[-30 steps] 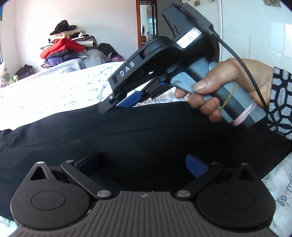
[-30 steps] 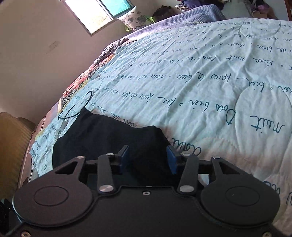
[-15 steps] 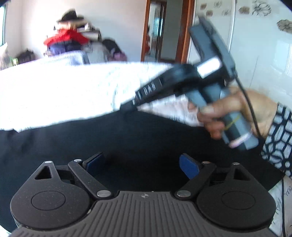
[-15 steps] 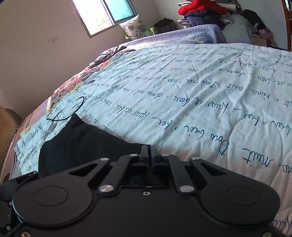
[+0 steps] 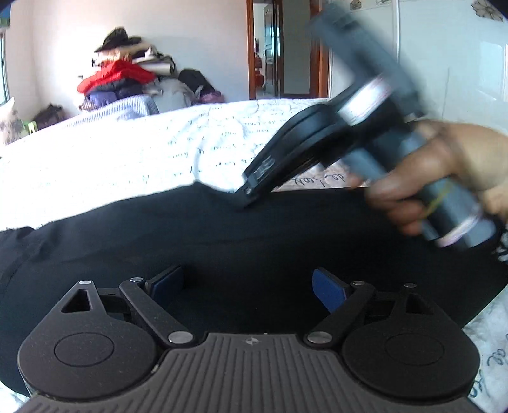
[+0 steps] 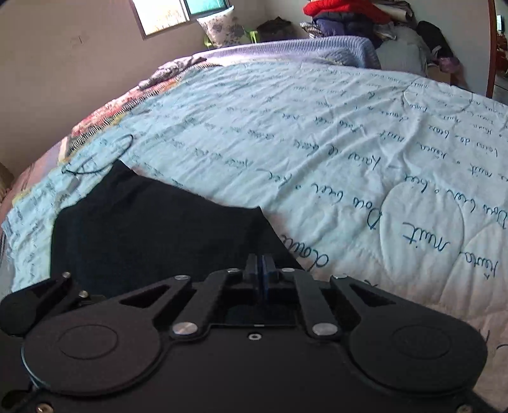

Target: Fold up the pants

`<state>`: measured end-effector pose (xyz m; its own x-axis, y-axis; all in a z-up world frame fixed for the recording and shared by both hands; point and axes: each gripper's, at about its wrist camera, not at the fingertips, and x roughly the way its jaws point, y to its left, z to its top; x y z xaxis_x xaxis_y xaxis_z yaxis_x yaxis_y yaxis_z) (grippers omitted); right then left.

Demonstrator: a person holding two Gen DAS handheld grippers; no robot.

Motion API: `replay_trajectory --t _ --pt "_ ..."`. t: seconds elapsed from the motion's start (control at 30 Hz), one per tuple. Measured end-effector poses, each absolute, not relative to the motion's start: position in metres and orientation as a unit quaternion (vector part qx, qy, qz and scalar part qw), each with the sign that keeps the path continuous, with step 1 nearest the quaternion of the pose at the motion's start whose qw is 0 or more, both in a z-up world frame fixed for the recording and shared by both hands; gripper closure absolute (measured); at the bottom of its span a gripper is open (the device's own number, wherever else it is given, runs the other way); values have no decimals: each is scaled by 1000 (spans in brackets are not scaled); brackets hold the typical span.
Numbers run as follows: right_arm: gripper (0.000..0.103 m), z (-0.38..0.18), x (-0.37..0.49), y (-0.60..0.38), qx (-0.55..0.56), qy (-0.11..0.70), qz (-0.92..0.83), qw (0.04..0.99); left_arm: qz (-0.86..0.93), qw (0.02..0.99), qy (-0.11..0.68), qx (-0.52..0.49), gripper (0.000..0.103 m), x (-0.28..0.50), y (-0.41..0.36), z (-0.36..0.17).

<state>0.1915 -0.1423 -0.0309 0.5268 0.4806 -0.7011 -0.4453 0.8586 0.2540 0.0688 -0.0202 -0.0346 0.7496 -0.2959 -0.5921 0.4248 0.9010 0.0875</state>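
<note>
Right wrist view has the right tongs [image 6: 261, 274] pinched together on the far edge of the black pants [image 6: 152, 222] lying on the bed [image 6: 317, 143], while the left tongs [image 5: 247, 286] hover apart above them, so folding looks barely begun.

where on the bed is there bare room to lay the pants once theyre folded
The widest free patch is the light blue quilt between the black pants and the purple blanket. It is crowded beyond that, at the clothes pile, and along the quilt's left edge, where a loose black cord lies.
</note>
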Motion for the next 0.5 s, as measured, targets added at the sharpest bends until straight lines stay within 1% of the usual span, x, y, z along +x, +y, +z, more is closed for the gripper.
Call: replay_trajectory --t 0.1,0.23,0.3,0.37,0.5 --pt "98 -41 204 -143 50 407 235 881 -190 929 291 125 13 58 -20 -35" --pt "98 -24 188 -142 80 376 250 889 -203 928 298 97 12 56 -14 -26" --pt "98 -29 183 -140 96 393 260 877 -210 925 305 82 13 53 -16 -20" --pt "98 -39 177 -143 66 408 213 885 -209 927 302 83 13 50 -19 -16" --pt "97 -16 124 -191 84 363 156 915 -221 928 286 87 12 43 -25 -11"
